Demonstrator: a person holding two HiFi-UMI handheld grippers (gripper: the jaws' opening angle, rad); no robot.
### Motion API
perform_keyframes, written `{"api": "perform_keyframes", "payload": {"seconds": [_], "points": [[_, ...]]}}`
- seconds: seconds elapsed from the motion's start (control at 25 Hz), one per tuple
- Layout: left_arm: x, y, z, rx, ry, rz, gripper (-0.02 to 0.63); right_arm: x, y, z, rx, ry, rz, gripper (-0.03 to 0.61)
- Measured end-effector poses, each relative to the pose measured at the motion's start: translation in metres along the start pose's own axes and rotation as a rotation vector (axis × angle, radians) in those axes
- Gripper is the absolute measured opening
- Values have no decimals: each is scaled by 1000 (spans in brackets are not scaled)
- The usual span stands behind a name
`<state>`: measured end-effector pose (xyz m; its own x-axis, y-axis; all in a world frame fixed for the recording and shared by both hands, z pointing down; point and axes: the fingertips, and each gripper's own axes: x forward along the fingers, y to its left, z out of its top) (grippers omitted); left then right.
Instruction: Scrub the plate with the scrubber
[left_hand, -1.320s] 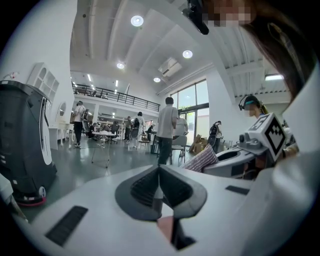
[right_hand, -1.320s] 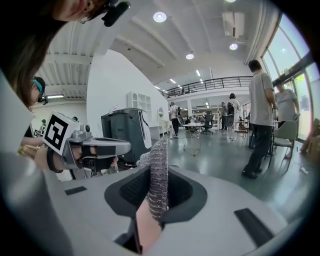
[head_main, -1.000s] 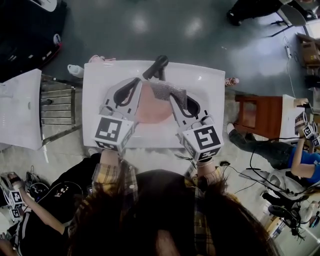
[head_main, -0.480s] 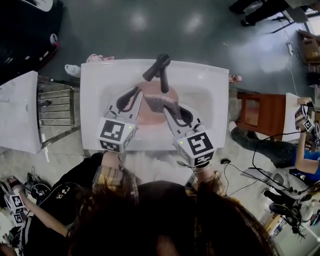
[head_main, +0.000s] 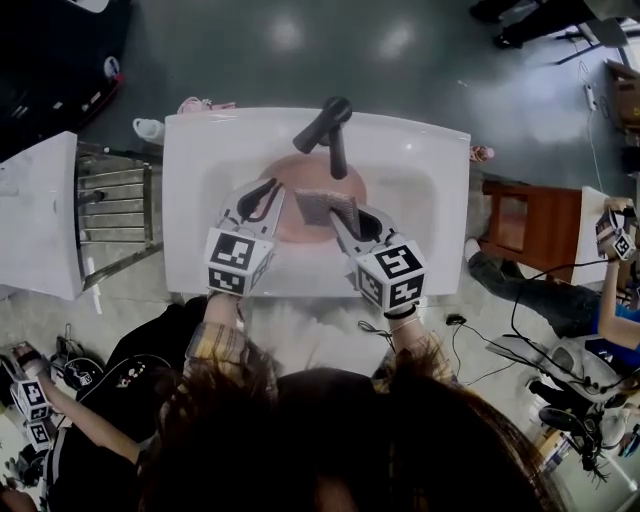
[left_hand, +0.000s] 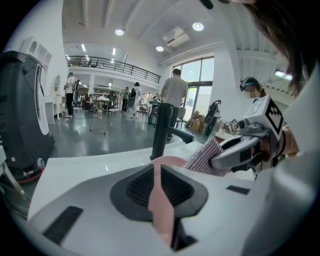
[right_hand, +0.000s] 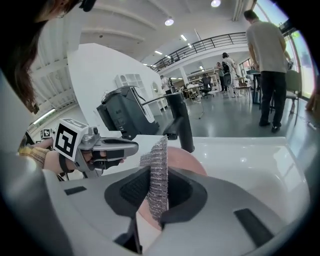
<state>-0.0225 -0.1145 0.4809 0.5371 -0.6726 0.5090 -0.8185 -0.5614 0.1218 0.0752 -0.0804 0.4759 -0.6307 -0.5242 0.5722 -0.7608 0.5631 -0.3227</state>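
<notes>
**Scrubber poised over the near half of the plate**

The left gripper (left_hand: 156, 169) has its jaws pressed onto the near-left rim of the pink plate (head_main: 298, 172), holding it tilted inside the sink (head_main: 430, 185), under the spout of the black faucet (head_main: 327, 125). The right gripper (right_hand: 159, 176) pinches the metal mesh scrubber (head_main: 322, 208), which stands up between its 2 jaws.

The relation that matters is that the scrubber lies just right of the left gripper's hold and over the plate's near-middle face, with its long side running across the plate. The right gripper is the nearer one to the open face. No view shows clearly whether the mesh already touches the plate.

Compared with 1 second ago, both grippers and the plate have come down into the basin. The spout now overlaps the plate's far edge, and the scrubber has shifted from the far-right rim toward the middle.
</notes>
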Motion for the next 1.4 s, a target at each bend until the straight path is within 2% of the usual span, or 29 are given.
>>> {"api": "perform_keyframes", "payload": {"seconds": [0.36, 0.4, 0.48, 0.68, 0.92, 1.12, 1.4], "points": [[15, 14, -23, 29, 47, 35, 21, 21, -27, -26, 12, 58, -49, 84], [17, 16, -26, 32, 54, 36, 32, 23, -29, -28, 13, 63, -53, 84], [21, 18, -32, 32, 75, 35, 93, 27, -34, -31, 14, 72, -59, 84], [30, 27, -44, 39, 108, 50, 127, 35, -42, -37, 6, 93, -78, 84], [37, 35, -54, 30, 142, 60, 133, 40, -50, -39, -35, 110, -108, 84], [33, 35, -54, 55, 157, 67, 133, 41, -52, -37, -77, 122, -142, 84], [31, 32, -54, 89, 142, 73, 133, 45, -57, -40, -163, 129, -212, 86]]}}
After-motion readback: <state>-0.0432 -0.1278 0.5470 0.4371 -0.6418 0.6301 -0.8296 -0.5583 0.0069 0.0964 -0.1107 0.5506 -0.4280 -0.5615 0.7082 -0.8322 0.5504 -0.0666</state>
